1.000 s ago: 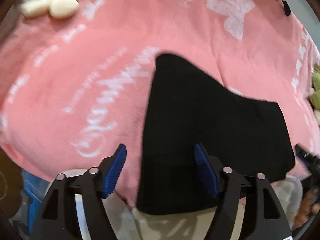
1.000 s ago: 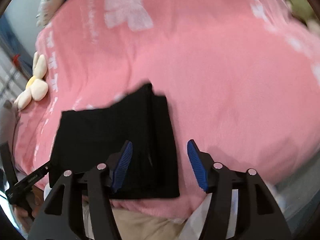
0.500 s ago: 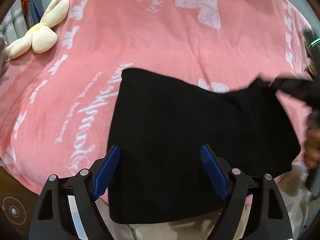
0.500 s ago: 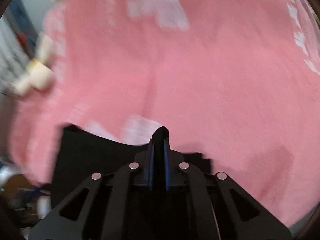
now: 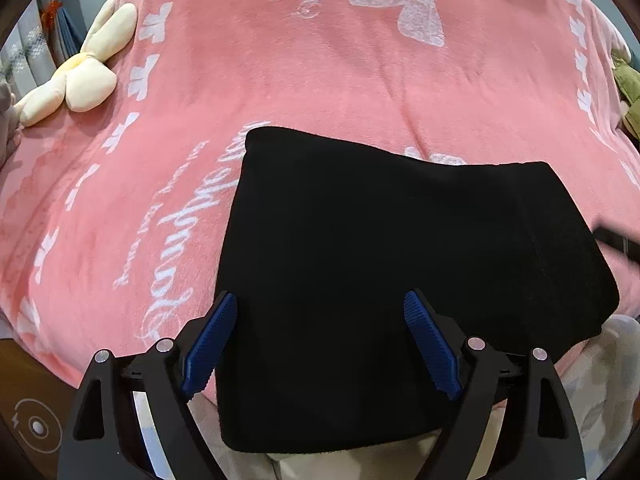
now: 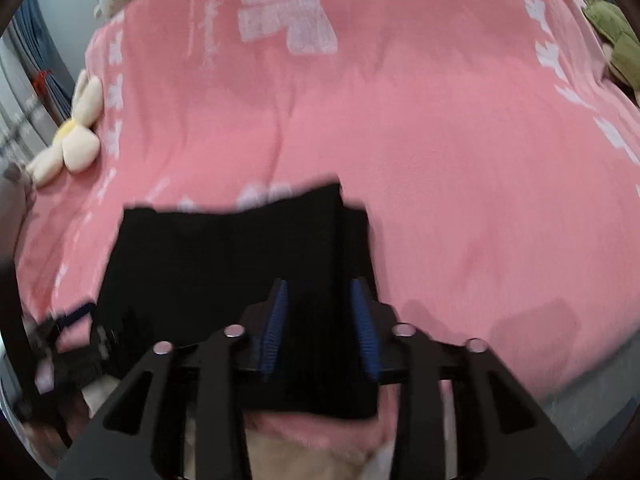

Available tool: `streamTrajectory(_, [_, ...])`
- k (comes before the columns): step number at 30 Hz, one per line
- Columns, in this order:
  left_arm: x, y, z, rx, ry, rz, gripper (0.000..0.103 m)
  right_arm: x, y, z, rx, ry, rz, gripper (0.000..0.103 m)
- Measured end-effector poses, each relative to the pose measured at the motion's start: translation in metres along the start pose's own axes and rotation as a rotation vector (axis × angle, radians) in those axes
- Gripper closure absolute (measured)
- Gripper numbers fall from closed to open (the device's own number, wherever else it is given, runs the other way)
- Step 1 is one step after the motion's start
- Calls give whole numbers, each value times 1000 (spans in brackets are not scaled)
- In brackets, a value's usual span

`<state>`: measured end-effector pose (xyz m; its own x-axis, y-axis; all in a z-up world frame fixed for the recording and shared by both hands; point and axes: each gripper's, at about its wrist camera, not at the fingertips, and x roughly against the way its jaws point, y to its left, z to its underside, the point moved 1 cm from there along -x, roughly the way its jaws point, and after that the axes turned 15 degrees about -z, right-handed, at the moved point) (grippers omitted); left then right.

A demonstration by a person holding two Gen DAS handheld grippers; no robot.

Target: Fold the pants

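The black pants (image 5: 380,240) lie folded into a flat rectangle on the pink blanket (image 5: 360,80), close to its near edge. My left gripper (image 5: 320,296) hovers over the near left part of the pants. Its jaws are wide and still opening, with nothing pinched between the blue pads (image 5: 212,340). In the right wrist view the pants (image 6: 224,264) show a doubled edge on their right side. My right gripper (image 6: 319,282) sits above that edge. Its jaws are opening, the cloth lies below the gap, and the pads do not press on it.
A cream plush toy (image 5: 80,80) lies at the blanket's far left and a green plush (image 6: 612,28) at its far right. Beige patterned cloth (image 5: 600,360) shows below the blanket's near edge. A dark floor with a round device (image 5: 36,428) is at the lower left.
Half a second ago the right gripper was shut on a pinch of black cloth; it has since let go and drawn back. The left gripper shifted over the pants and its jaws widened.
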<state>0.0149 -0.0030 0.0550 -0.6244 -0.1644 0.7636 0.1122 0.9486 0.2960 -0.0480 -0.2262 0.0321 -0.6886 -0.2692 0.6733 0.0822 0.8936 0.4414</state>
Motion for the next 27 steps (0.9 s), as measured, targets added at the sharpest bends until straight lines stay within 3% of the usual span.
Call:
streamTrajectory(3, [2,-1,2,0,1,-4,20,9,-2,19,-57,20,-59,68])
streamTrajectory(6, [4,-2,4,1,4,-13,20,-1,0,28,-50,70,-66,57])
streamTrajectory(10, [9,0,7,5,11,-11,20,-1,6,38,-48,53,-40,80])
streamTrajectory(14, [11,5,12,17,24,-8,18,21,18,36,-18,-11,-105,84])
streamTrajectory(18, [5,5,17,20,43,-28,18,-5,6,53,20,64,12,78])
streamTrajectory(19, [4,4,17,17,43,-28,18,-9,3,55,6,68,5,78])
streamTrajectory(24, [8,9,19,11,46,-17,18,15,12,47,-15,0,-13,75])
streamTrajectory(27, [10,24,21,74,41,32,18,28,13,37,-3,-34,7,74])
